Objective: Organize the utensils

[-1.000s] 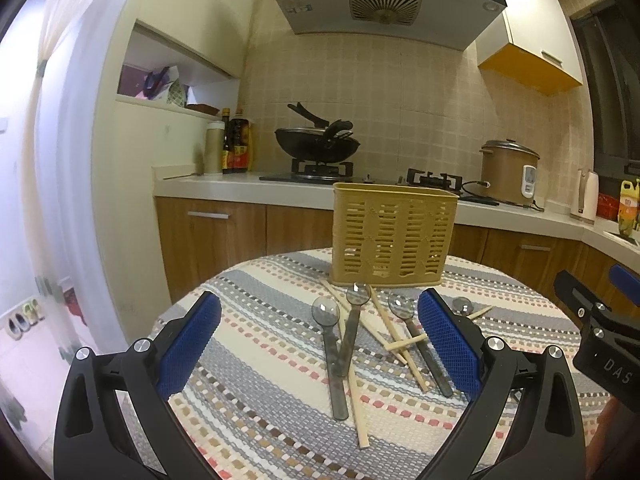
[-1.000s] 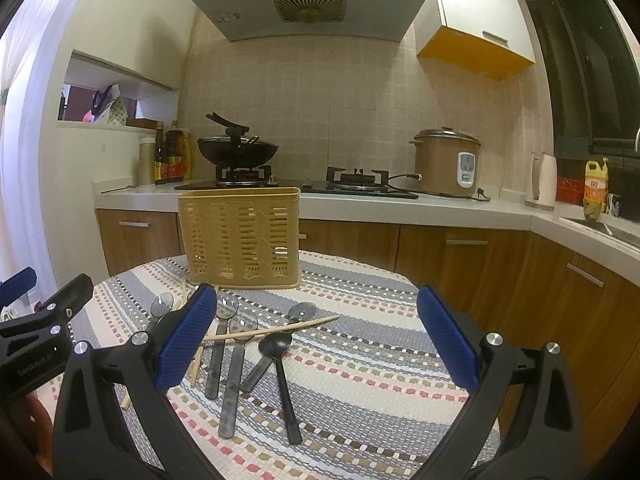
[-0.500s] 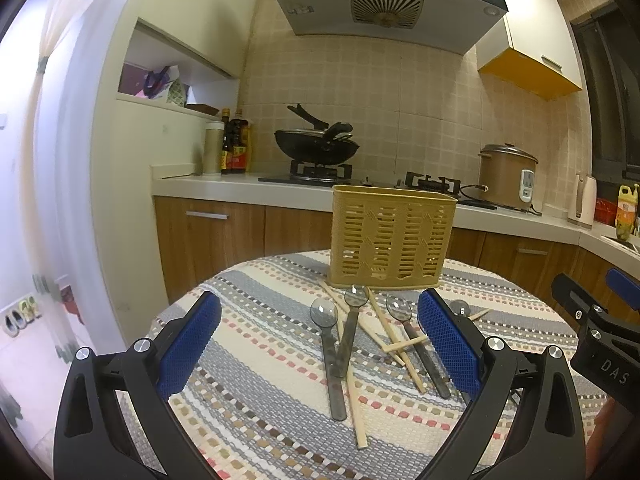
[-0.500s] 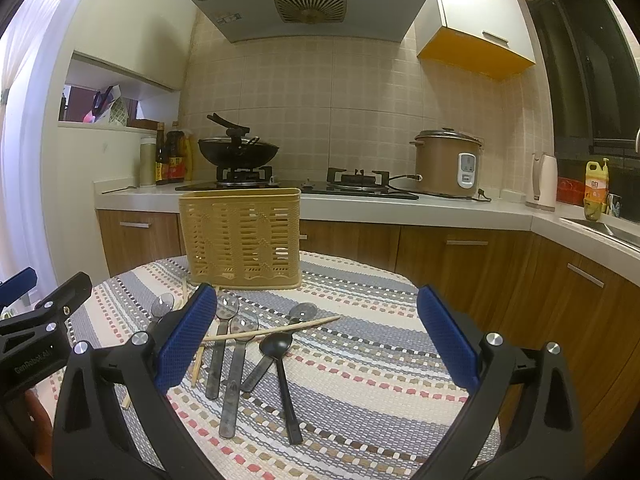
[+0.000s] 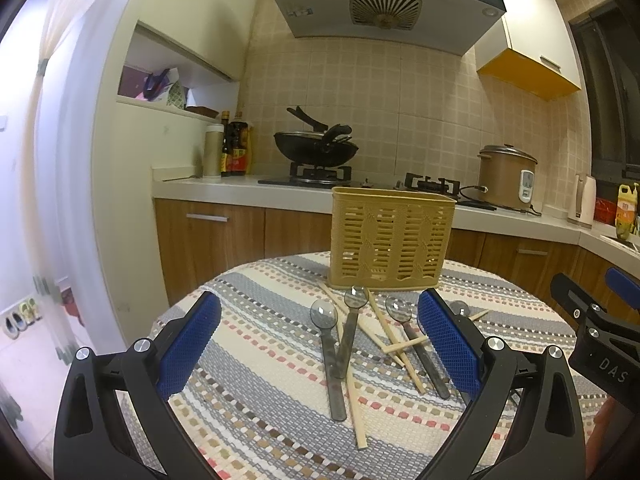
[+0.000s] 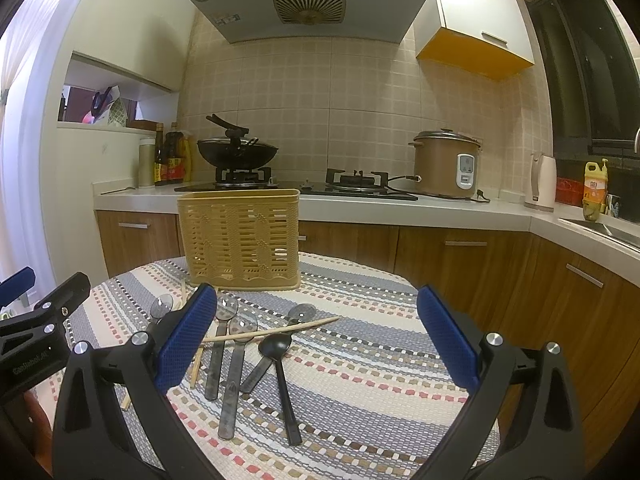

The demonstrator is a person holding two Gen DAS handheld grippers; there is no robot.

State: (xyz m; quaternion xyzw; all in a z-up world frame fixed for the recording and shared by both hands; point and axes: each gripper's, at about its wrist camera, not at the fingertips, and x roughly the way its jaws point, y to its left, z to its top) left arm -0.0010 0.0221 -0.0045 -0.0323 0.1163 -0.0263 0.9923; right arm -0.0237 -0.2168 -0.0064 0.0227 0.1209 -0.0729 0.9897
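A tan slotted utensil basket stands upright at the far side of a round table; it also shows in the right wrist view. In front of it lie several grey spoons, wooden chopsticks and a black spoon, loosely crossed. My left gripper is open and empty, held above the near table with the utensils between its fingers. My right gripper is open and empty, near the table's right side. Each gripper shows at the edge of the other's view.
The table wears a striped woven cloth. Behind it runs a kitchen counter with a wok, a rice cooker, bottles and a kettle. Wooden cabinets stand close to the right.
Both grippers have stayed open. The left view has shifted slightly, with the basket and utensils a touch lower in frame. The right view is almost unchanged.
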